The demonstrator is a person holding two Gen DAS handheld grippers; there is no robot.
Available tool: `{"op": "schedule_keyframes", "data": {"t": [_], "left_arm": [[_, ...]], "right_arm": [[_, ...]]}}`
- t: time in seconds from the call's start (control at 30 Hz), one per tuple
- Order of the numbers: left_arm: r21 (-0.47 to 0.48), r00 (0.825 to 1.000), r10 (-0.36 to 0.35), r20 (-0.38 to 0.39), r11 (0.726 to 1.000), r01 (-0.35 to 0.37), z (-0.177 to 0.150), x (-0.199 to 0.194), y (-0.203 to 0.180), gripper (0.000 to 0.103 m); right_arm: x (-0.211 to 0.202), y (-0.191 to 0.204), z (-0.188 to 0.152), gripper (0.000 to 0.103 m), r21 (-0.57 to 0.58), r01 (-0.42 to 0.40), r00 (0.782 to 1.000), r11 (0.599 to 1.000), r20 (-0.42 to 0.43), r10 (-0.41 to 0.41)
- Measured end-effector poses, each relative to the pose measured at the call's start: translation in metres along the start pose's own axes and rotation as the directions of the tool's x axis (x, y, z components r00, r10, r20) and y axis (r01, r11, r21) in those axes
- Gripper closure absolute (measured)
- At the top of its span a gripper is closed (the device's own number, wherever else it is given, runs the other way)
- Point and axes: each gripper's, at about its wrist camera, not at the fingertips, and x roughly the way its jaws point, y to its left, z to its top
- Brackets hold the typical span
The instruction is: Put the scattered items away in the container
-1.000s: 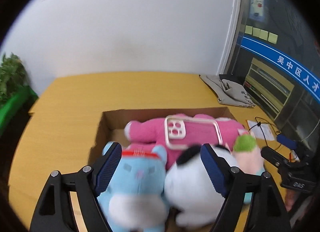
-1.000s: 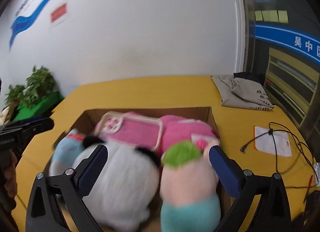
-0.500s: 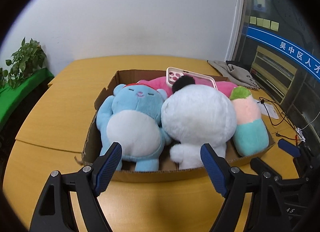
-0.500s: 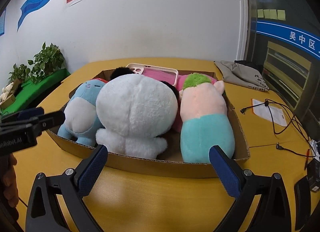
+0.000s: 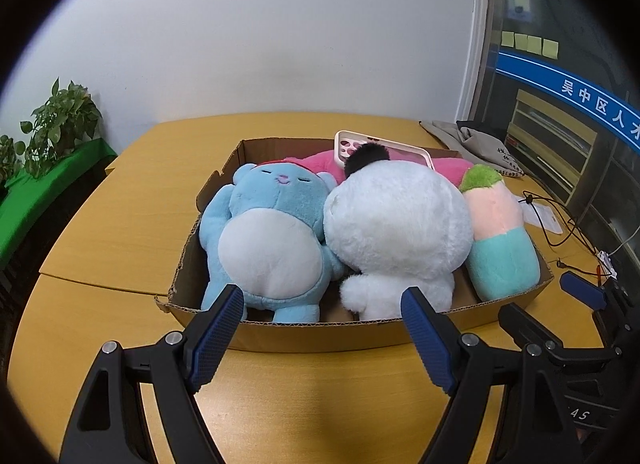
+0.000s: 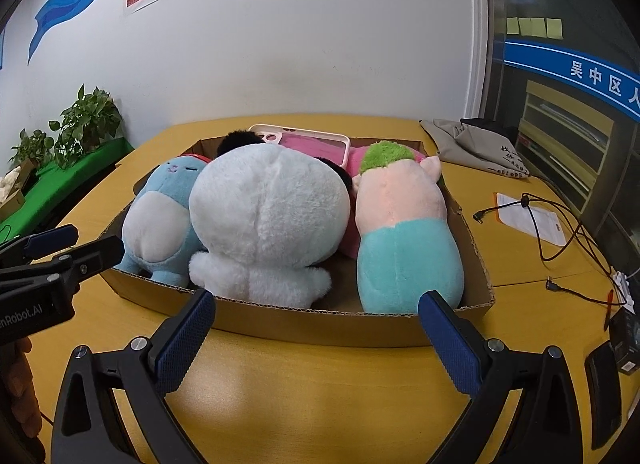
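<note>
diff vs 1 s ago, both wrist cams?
Both tools pulled back from the cardboard box: a second ago the left tool straddled the blue plush and white plush, the right tool the white plush and the pink-and-teal plush. Now both hang open over the table before the box, holding nothing. Plushes and phone case unmoved.

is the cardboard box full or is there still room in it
Full. The cardboard box holds the blue plush, white plush and pink-and-teal plush side by side, a phone case on top.
</note>
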Motion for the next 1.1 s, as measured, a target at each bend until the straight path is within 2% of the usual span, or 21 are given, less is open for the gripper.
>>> {"op": "schedule_keyframes", "data": {"t": [1.1], "left_arm": [[0.004,1.000,-0.003,-0.015,1.000,0.003,0.0002,0.0035,-0.0069,0.022]], "right_arm": [[0.0016,-0.0036,0.0002,0.000,0.009,0.017,1.000,1.000,-0.015,-0.017]]}}
